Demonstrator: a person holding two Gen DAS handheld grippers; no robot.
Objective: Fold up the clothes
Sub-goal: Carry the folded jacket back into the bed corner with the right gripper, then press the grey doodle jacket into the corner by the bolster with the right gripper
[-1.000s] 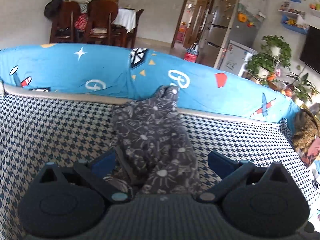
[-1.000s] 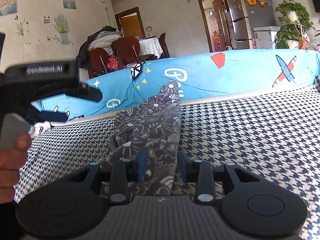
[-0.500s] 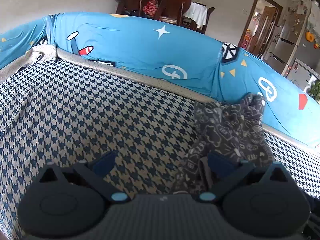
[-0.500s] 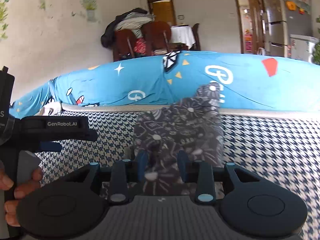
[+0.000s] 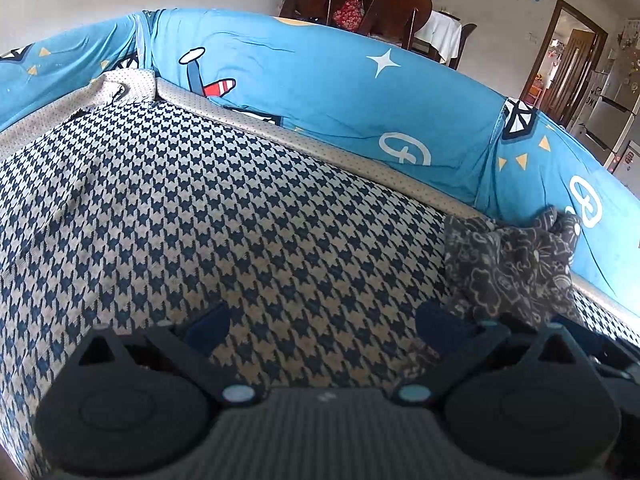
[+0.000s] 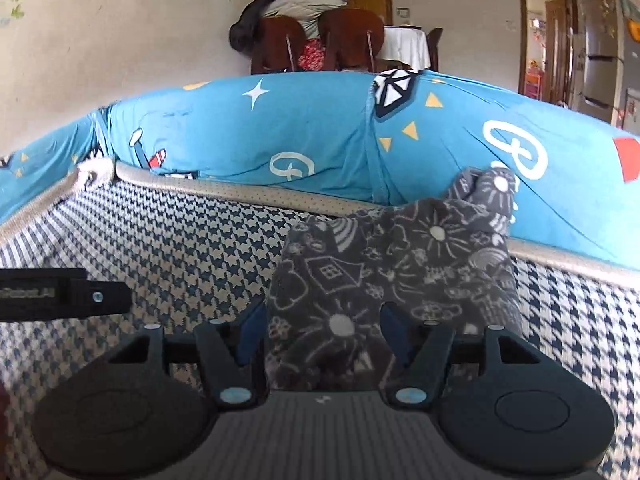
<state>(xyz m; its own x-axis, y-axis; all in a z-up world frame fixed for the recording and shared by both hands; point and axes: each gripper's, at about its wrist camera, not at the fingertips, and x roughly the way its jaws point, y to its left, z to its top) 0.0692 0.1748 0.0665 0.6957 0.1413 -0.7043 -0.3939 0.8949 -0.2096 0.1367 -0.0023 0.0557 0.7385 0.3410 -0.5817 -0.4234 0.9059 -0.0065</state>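
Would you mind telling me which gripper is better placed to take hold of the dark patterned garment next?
Right. The right gripper is open with the dark patterned garment between its fingers; the left gripper is open over bare houndstooth cover, garment off to its right.

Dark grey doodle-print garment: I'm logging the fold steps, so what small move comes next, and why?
Probably close the right gripper on the dark grey doodle-print garment: its fingers are open with cloth between them, while the open left gripper sits over bare houndstooth cover.
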